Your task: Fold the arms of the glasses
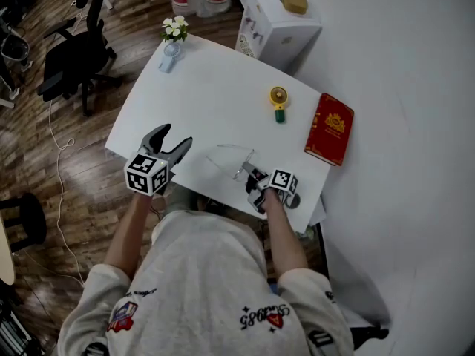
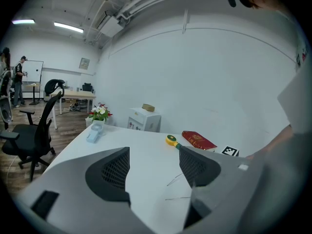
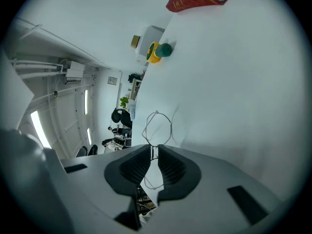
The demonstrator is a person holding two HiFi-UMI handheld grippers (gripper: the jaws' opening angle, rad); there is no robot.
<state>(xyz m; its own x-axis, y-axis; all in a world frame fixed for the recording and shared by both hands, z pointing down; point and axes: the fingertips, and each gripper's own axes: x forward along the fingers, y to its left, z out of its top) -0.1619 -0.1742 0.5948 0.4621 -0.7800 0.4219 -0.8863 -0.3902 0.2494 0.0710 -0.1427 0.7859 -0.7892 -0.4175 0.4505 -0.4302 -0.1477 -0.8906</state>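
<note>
Glasses (image 3: pixel 157 126) seemingly clamped in right gripper (image 3: pixel 155 150).

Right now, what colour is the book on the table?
The book is red with gold print, clearest in head view.

On your table (image 1: pixel 215 87) the glasses (image 1: pixel 226 156) lie near the front edge, the book (image 1: pixel 329 129) at the right edge, a small round gadget (image 1: pixel 278 102) left of it, the flowers (image 1: pixel 174 28) at the far left corner.
</note>
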